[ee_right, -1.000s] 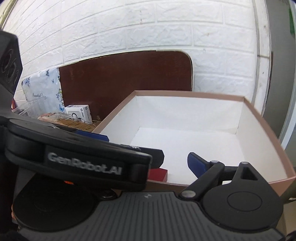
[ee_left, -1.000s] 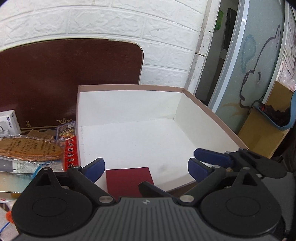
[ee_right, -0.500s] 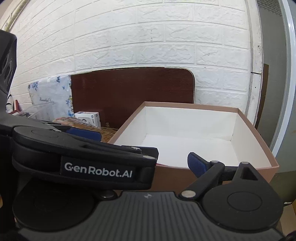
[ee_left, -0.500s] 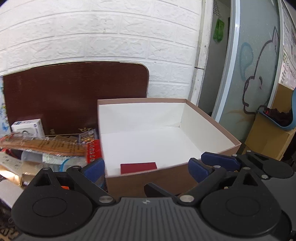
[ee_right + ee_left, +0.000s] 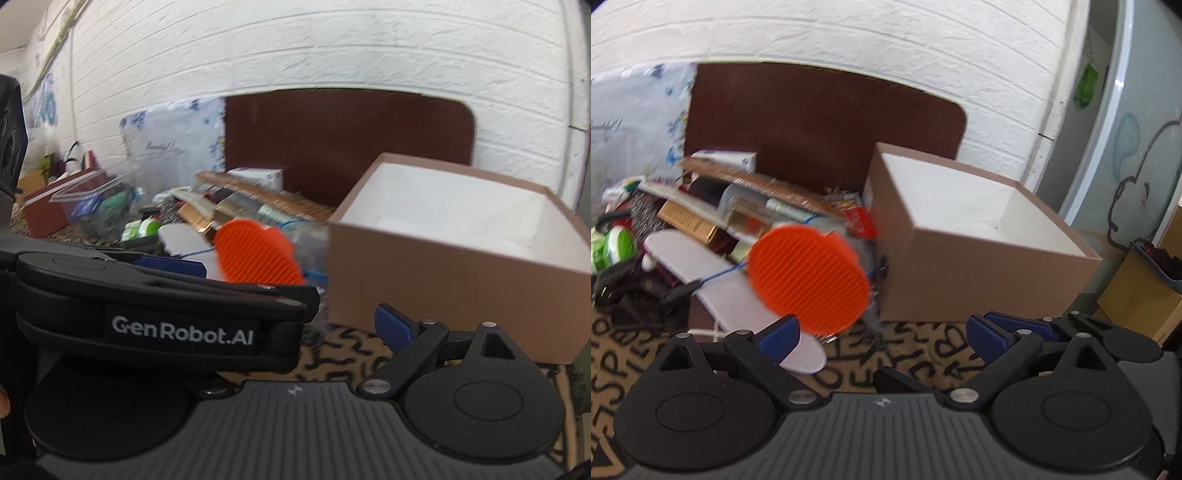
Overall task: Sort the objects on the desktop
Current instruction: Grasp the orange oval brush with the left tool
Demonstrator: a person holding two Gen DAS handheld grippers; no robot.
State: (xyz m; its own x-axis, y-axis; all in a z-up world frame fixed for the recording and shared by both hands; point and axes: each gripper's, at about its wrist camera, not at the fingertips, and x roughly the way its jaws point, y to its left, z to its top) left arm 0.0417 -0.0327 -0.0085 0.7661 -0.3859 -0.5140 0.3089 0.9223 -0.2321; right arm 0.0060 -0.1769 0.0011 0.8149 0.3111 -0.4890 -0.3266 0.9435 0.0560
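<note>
A brown cardboard box (image 5: 979, 269) with a white inside stands open at the right on a letter-patterned mat; its floor is hidden from here. Left of it lies a blurred pile of desktop things, with an orange ribbed disc (image 5: 809, 277) at the front and a white insole (image 5: 713, 284) beside it. My left gripper (image 5: 882, 336) is open and holds nothing, its blue fingers low over the mat just before the disc. In the right wrist view the box (image 5: 443, 280) fills the right side and the disc (image 5: 255, 258) sits at centre. My right gripper (image 5: 291, 330) is open, its left finger hidden behind the left gripper.
A dark brown board (image 5: 820, 122) leans on the white brick wall behind the pile. A clear plastic tub (image 5: 96, 199) and a red-brown box (image 5: 44, 214) stand at the far left. A cardboard carton (image 5: 1141, 306) sits right of the table. The patterned mat (image 5: 923, 369) shows below.
Both grippers have drawn back out of the box and swung left. The red card on the box floor is out of sight, and the pile with the orange disc has come into view.
</note>
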